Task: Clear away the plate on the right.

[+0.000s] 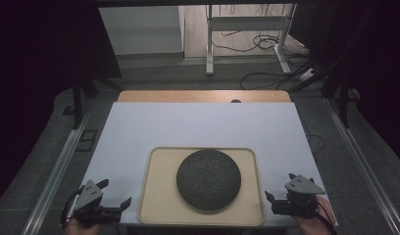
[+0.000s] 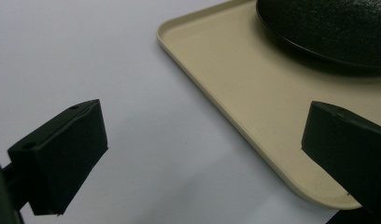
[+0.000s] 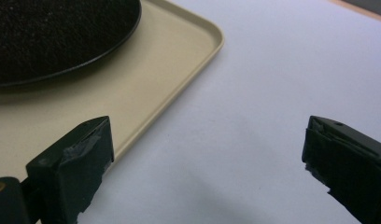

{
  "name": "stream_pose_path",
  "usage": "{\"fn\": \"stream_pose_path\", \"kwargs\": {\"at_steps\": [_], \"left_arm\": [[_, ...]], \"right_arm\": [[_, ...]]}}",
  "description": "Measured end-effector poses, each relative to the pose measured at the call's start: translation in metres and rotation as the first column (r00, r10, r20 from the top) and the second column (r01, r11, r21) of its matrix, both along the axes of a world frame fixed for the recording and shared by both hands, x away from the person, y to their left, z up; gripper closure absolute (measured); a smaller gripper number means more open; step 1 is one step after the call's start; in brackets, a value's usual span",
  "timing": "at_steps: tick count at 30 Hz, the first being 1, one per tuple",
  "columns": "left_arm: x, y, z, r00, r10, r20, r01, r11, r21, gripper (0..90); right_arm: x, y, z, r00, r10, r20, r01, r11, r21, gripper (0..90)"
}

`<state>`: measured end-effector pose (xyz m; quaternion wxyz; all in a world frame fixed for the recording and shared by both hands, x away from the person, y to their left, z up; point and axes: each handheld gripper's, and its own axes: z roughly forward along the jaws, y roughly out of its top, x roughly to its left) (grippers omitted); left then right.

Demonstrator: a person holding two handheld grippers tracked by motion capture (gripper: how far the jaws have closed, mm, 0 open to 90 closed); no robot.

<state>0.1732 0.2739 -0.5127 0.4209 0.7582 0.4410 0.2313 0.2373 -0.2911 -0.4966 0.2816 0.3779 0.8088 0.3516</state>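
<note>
Near edge of the surface, high view, left to right. Left tool (image 1: 115, 192): held at the near left corner of the white surface (image 1: 198, 127), jaws spread wide, nothing between them; a grey three-cornered plate sits on top. In the left gripper view its two black jaws stand far apart, one over the bare white surface (image 2: 86, 70) and one over the near corner of the tray (image 2: 254, 107). Beige tray (image 1: 161, 196): shallow, rounded corners, lying at the middle of the near edge between the two tools. Dark round plate (image 1: 209, 179): rough, speckled top, resting flat on the tray, slightly right of its centre. Right tool (image 1: 280, 186): held at the near right corner, just beside the tray's right rim, jaws likewise wide and empty. In the right gripper view one jaw hangs over the tray (image 3: 146, 88) edge, the other over white surface (image 3: 272, 84); the plate (image 3: 58, 32) lies at upper left.
</note>
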Motion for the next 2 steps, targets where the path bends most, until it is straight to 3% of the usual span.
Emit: {"fn": "stream_pose_path", "kwargs": {"at_steps": [2], "left_arm": [[0.0004,0.0,0.0,1.0,0.002,0.0,-0.002,1.0,0.0,0.0]], "right_arm": [[0.0006,-0.0008,-0.0007,1.0,-0.004,-0.003,0.004,1.0,0.0,2.2]]}}
